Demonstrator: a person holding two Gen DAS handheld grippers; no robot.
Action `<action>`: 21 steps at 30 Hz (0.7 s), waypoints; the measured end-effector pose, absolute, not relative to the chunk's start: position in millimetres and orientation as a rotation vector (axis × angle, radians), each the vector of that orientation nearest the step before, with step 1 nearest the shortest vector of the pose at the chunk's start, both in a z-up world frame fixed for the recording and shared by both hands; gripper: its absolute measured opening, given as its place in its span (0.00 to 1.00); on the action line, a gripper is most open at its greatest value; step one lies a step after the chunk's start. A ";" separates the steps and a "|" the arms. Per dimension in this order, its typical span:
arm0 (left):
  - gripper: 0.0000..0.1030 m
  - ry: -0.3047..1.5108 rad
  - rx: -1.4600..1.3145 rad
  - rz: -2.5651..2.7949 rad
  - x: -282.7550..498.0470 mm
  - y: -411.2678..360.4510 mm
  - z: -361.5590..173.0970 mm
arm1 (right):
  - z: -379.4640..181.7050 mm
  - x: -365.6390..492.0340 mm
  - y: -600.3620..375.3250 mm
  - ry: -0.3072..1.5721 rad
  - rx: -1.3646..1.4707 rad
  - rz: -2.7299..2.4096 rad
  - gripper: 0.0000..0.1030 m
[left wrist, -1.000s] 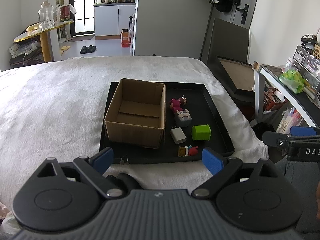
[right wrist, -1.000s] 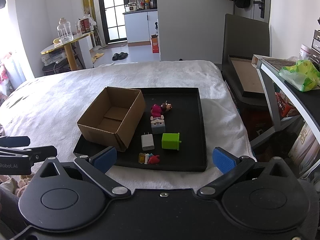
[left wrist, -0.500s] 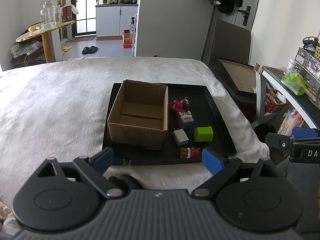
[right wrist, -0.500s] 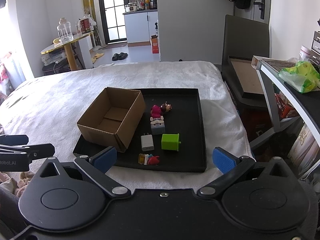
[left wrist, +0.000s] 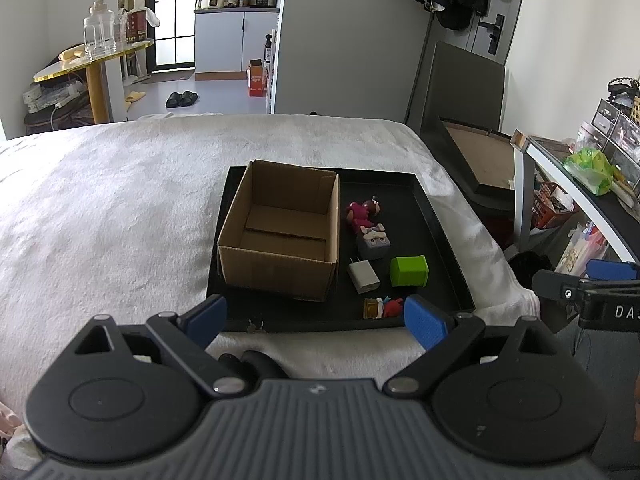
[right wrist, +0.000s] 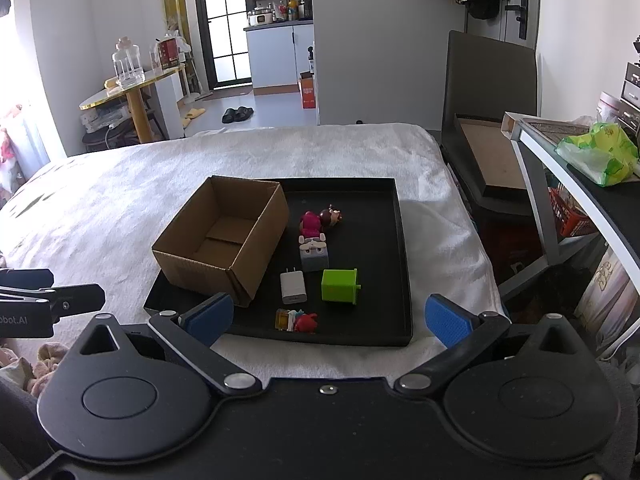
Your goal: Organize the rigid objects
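Observation:
A black tray [left wrist: 444, 240] [right wrist: 402, 264] lies on a white bed cover. On its left side stands an empty open cardboard box [left wrist: 280, 232] [right wrist: 222, 240]. To the box's right lie a pink doll [left wrist: 362, 212] [right wrist: 318, 222], a grey block figure [left wrist: 374, 242] [right wrist: 315, 254], a white charger [left wrist: 363, 277] [right wrist: 293, 287], a green cube [left wrist: 409, 271] [right wrist: 339, 285] and a small red and yellow toy [left wrist: 383, 308] [right wrist: 297, 321]. My left gripper [left wrist: 316, 316] hangs open, short of the tray's near edge. My right gripper [right wrist: 326, 318] is open too, near the front edge, holding nothing.
The white bed cover [left wrist: 100, 208] spreads wide to the left of the tray. A dark chair [left wrist: 460, 96] and a framed board [left wrist: 480, 160] stand past the bed's right side. A desk [right wrist: 580, 184] with a green bag runs along the right. The other gripper shows at each view's edge.
Both grippers have drifted slightly, so the tray sits a little lower and nearer in the left view. Nothing on the tray has moved.

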State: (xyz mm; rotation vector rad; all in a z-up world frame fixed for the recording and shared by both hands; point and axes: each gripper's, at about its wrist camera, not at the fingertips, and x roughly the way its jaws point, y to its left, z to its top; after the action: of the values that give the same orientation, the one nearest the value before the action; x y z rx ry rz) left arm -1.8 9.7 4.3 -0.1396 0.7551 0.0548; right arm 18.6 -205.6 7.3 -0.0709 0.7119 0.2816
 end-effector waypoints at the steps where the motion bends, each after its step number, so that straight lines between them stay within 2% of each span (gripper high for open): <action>1: 0.92 0.756 -0.140 0.055 -1.3 10.0 4.1 | 7.1 18.8 -205.7 0.710 -0.070 0.281 1.00; 21: 0.92 0.816 -0.157 0.085 36.0 19.9 -16.4 | -18.4 40.1 -199.7 0.690 -0.087 0.245 1.00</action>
State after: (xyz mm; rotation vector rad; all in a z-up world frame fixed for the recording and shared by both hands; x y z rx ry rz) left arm 36.0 19.9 -16.4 -0.1569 0.8163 0.0854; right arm 40.1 -199.7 -18.4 -0.0871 0.6905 0.2451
